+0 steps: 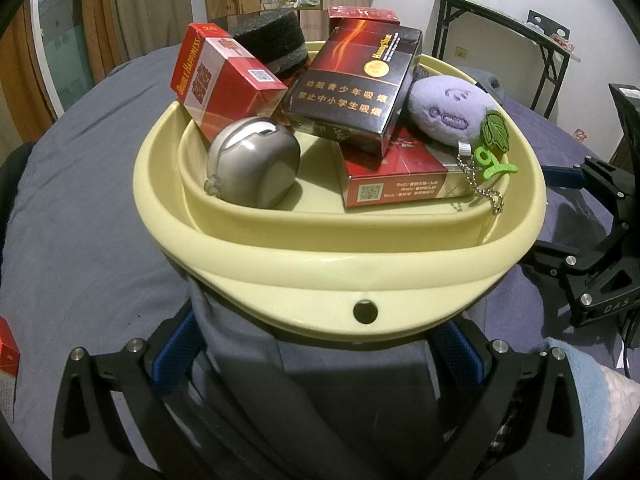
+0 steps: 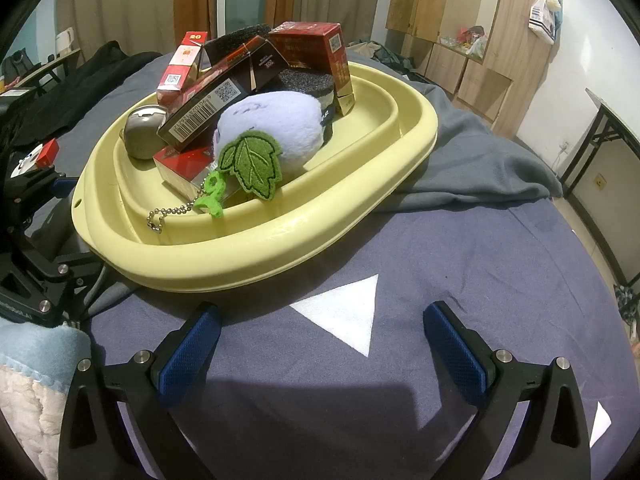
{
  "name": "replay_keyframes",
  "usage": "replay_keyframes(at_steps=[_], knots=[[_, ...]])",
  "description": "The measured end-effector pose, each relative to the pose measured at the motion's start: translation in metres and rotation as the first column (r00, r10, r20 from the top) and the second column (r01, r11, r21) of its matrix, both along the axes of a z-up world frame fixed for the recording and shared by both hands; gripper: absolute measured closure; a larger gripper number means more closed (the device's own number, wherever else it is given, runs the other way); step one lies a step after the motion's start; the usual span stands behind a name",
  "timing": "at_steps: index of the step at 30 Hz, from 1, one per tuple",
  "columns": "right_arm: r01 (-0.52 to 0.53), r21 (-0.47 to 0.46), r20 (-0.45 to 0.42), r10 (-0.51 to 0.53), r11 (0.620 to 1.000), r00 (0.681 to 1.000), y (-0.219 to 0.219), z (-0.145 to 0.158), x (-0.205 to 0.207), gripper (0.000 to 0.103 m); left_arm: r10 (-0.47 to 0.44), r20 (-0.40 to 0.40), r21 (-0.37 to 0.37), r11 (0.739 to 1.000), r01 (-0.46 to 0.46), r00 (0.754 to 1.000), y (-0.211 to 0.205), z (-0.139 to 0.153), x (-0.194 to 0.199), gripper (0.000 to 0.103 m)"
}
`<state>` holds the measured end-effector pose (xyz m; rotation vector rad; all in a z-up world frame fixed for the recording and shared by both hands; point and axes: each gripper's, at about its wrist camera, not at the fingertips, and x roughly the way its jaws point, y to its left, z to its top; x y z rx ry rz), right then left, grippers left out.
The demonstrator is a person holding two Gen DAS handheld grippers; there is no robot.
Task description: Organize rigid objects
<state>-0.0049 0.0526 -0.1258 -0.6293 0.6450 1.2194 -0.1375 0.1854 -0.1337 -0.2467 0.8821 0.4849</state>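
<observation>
A pale yellow basin sits on the grey-blue bed, also in the right wrist view. It holds a red cigarette box, a dark cigarette box, a flat red box, a silver tape measure, a black sponge and a purple plush keychain with a green leaf. My left gripper is open, its fingers under the basin's near rim. My right gripper is open and empty over the bedsheet, right of the basin.
Another red box lies on the bed at the far left, also in the right wrist view. A folded grey blanket lies behind the basin. A folding table and wooden cabinets stand by the walls.
</observation>
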Motion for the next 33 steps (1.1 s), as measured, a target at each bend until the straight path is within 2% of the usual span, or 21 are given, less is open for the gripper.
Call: replay_keyframes(at_steps=[33], knots=[[0.0,0.0,0.001,0.0,1.0,1.0,-0.0003,0.0001,-0.0004,0.0,-0.003,0.001,-0.003,1.0,0.003,1.0,0.0043,0.0009,0.0006,0.0]])
